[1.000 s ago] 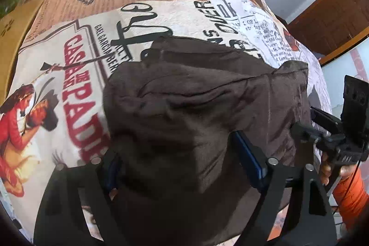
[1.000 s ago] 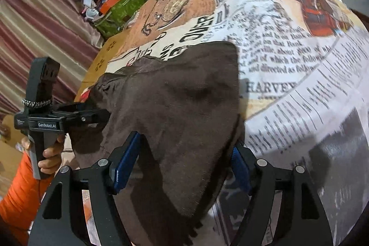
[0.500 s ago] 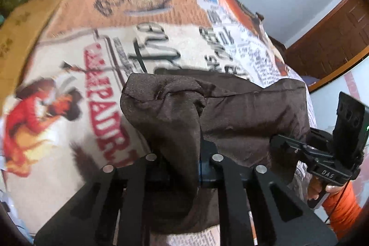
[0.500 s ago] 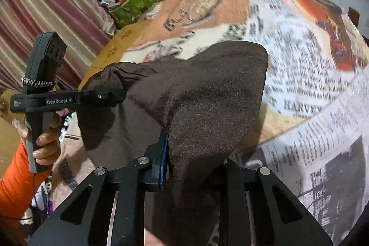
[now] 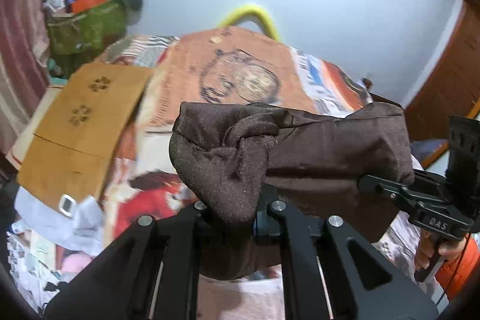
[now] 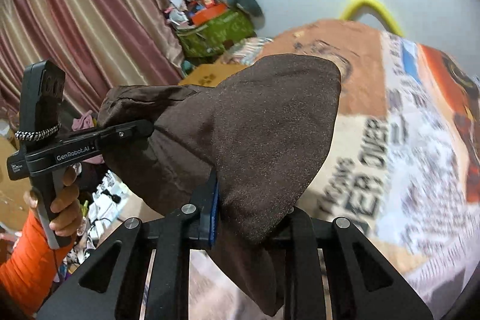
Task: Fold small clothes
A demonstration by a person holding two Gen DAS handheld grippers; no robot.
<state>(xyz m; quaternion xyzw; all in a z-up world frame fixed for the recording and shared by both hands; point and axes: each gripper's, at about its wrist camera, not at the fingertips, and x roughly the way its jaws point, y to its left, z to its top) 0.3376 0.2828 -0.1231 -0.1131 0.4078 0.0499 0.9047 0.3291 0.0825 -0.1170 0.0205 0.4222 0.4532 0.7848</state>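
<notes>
A dark brown garment (image 5: 315, 146) hangs in the air above the printed bedspread (image 5: 240, 65), stretched between both grippers. My left gripper (image 5: 240, 215) is still closing its jaws, and its pads pinch a bunched corner of the garment. From the right wrist, that left gripper (image 6: 144, 128) grips the garment's far left corner. My right gripper (image 6: 249, 218) is shut on the other corner of the brown garment (image 6: 264, 125), with cloth draped over its blue pad (image 6: 213, 209). In the left wrist view the right gripper (image 5: 369, 185) bites the cloth at the right. A hand with an orange sleeve (image 6: 27, 260) holds the left tool.
A cardboard sheet (image 5: 78, 125) lies at the bed's left side. A green bag heaped with clutter (image 5: 87, 23) stands by the wall, beside striped curtains (image 6: 75, 20). A yellow hoop (image 5: 255, 11) rises behind the bed. A wooden door (image 5: 450, 86) is at the right.
Both grippers went from open over the flat garment to shut on its near corners, then rose and lifted it off the bedspread. Both cameras tilted up toward the wall.
</notes>
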